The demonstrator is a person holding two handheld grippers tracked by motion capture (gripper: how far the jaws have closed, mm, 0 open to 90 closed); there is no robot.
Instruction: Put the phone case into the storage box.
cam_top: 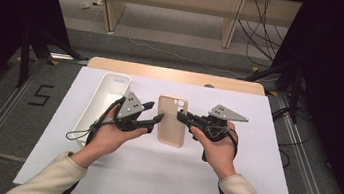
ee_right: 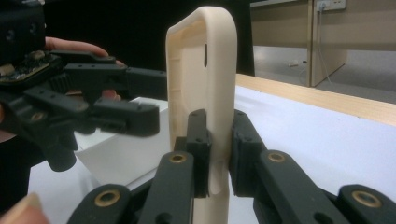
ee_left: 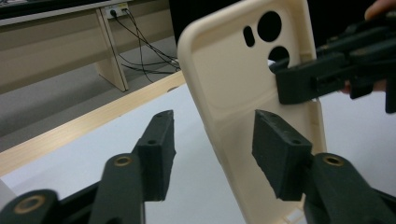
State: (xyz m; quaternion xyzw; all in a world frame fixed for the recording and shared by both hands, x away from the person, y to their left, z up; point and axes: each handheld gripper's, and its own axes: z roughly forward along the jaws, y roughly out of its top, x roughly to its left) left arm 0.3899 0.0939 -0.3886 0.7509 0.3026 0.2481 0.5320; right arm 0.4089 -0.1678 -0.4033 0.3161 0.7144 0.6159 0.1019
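Note:
A cream phone case (cam_top: pixel 171 122) is held up above the white table cover (cam_top: pixel 253 153), between my two grippers. My right gripper (cam_top: pixel 181 117) is shut on its right edge near the camera holes; in the right gripper view both pads press the case (ee_right: pixel 205 60) edge-on at the gripper (ee_right: pixel 218 144). My left gripper (cam_top: pixel 155 113) is at the case's left edge with its jaws apart. In the left gripper view the case (ee_left: pixel 233 70) stands partly between the pads of that gripper (ee_left: pixel 217 154): the right pad is against its inner face, the left pad stands clear of it.
A white rectangular bin (cam_top: pixel 105 93) lies on the cover just left of my left hand, also seen behind the left gripper (ee_right: pixel 144 98) as the bin (ee_right: pixel 116 154). The wooden table edge (cam_top: pixel 178 75) runs along the far side. Cables lie on the floor beyond.

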